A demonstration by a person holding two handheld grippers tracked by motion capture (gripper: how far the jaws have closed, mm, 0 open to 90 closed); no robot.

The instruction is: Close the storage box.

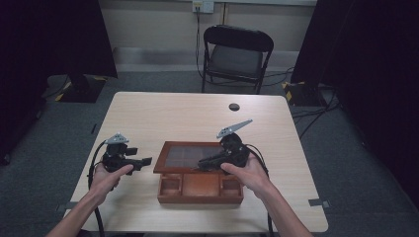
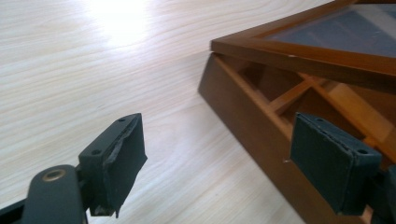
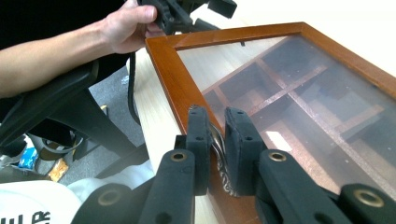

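Note:
A brown wooden box (image 1: 200, 191) with several compartments sits near the table's front middle. Its glass-paned lid (image 1: 188, 157) is raised a little off the base. In the right gripper view my right gripper (image 3: 216, 123) is shut on the small metal handle (image 3: 218, 148) at the front edge of the lid frame (image 3: 173, 70). From above, the right gripper (image 1: 202, 165) reaches in over the lid's front edge. My left gripper (image 1: 146, 162) hovers just left of the box, open and holding nothing. Between its fingers (image 2: 116, 154), the box's side wall (image 2: 243, 116) and the lifted lid (image 2: 303, 49) are visible.
The light wooden table (image 1: 197, 113) has a small dark round spot (image 1: 234, 106) near its far edge. A black folding chair (image 1: 237, 54) stands beyond the table. Dark curtains hang at both sides, with cables on the grey floor.

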